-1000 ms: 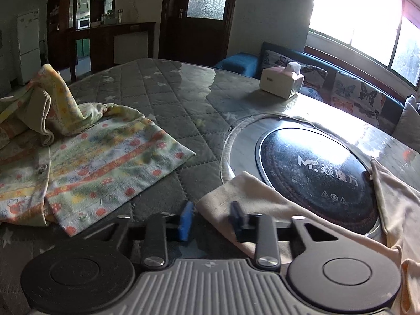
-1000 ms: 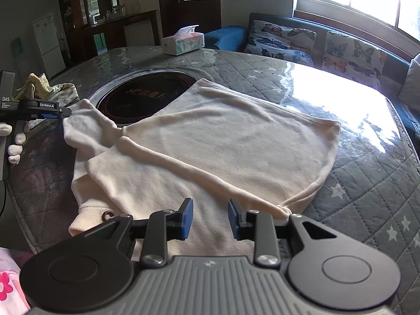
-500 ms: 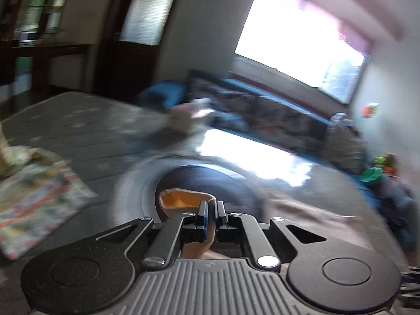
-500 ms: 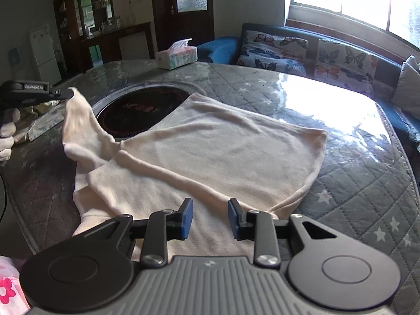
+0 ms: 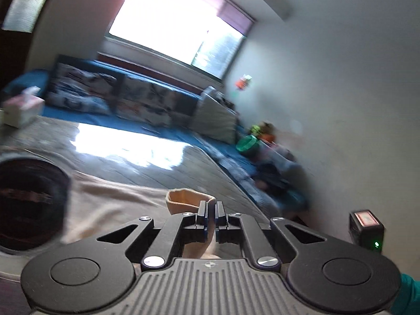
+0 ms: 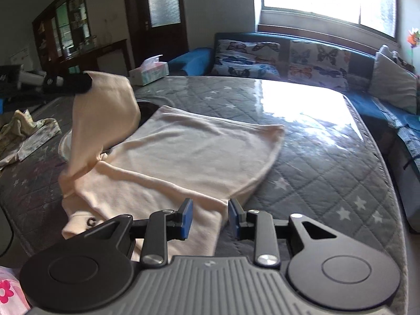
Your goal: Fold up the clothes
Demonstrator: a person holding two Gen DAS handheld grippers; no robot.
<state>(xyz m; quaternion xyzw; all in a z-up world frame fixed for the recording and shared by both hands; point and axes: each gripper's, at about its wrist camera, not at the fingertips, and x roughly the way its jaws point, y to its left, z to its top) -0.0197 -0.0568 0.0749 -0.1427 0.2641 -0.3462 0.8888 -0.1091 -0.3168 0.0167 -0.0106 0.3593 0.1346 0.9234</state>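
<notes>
Lying across the grey quilted star-patterned desk point(image 6: 309, 173), the cream long-sleeved garment point(image 6: 189, 155) is spreading flat ahead of the right tool point(image 6: 210, 216), whose blue-padded jaws are standing spread over its near hem. Bare quilt is stretching to that tool's right, up to the desk edge. The left tool point(image 5: 211, 211) is pinching the cream sleeve cuff point(image 5: 183, 202), holding it raised above the garment.

No legible text. Markings on the cooktop point(image 5: 29, 197) and the device screen point(image 5: 366, 218) are too blurred to read.
</notes>
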